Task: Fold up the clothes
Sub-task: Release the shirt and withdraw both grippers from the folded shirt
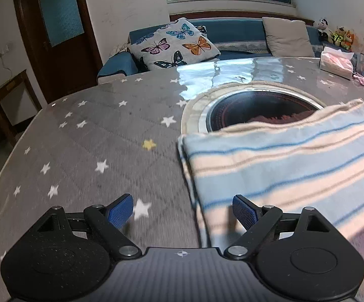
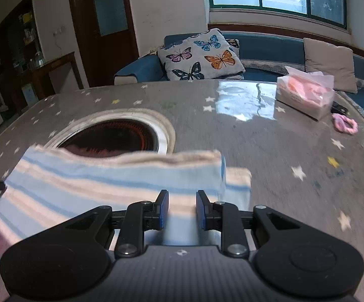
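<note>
Right wrist view: folded striped cloth (image 2: 111,183) lies lengthwise left-right across table (image 2: 270,138).

Both grippers: black linkage arms w/ silver pivot screws, blue textured pads (image 1: 120,211) inboard, ribbed grey body behind, white crosshair mark (image 2: 181,252) centre.

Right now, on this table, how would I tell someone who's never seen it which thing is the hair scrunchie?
Start at the round grey star-print table and go to its far right side, where a clear-wrapped tissue pack sits. The scrunchie lies on the table just right of that pack, near the edge. It is the only small, ruffled pink ring there; the striped blue and cream cloth is far bigger and flat.
</note>
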`<action>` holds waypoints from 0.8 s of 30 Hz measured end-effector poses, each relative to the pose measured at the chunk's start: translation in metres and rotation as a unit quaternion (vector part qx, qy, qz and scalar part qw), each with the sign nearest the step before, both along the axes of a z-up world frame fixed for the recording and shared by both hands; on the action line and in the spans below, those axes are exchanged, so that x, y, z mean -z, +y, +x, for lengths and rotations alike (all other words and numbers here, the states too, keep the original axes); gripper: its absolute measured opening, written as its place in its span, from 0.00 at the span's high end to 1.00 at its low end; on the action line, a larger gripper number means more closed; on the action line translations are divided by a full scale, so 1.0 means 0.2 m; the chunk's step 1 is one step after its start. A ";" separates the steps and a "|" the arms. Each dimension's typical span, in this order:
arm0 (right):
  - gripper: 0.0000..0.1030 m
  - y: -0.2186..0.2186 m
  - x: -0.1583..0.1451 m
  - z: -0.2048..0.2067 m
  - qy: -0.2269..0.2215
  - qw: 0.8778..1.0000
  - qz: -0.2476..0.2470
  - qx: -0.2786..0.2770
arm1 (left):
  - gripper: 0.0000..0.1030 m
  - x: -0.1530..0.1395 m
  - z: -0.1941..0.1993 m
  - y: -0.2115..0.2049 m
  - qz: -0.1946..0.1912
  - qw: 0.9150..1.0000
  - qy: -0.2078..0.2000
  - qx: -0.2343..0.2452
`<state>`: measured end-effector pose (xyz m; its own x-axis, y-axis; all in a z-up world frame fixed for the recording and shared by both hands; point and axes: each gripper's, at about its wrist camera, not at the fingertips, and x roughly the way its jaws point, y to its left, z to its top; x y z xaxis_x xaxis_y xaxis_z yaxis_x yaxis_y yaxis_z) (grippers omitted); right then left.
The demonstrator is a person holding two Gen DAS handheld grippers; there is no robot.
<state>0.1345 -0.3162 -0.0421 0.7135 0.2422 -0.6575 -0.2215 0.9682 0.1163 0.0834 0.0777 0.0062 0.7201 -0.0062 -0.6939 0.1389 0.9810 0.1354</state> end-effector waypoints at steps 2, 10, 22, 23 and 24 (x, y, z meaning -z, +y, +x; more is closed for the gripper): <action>0.78 0.01 0.01 0.09 0.000 1.000 -0.001 0.006 | 0.14 -0.01 0.05 0.00 0.003 1.000 -0.003 -0.002; 0.84 0.01 0.12 0.29 0.020 0.999 0.002 0.046 | 0.14 0.01 0.26 0.02 0.015 1.000 0.005 -0.010; 0.82 0.24 0.15 0.39 0.006 0.999 -0.025 0.021 | 0.13 0.06 0.42 0.02 0.010 1.000 0.017 -0.007; 0.82 0.24 0.14 0.39 0.007 0.999 -0.024 0.024 | 0.13 0.06 0.42 0.03 0.007 1.000 0.017 -0.009; 0.81 0.25 0.13 0.39 0.006 0.999 -0.025 0.025 | 0.13 0.07 0.43 0.04 0.004 1.000 0.018 -0.012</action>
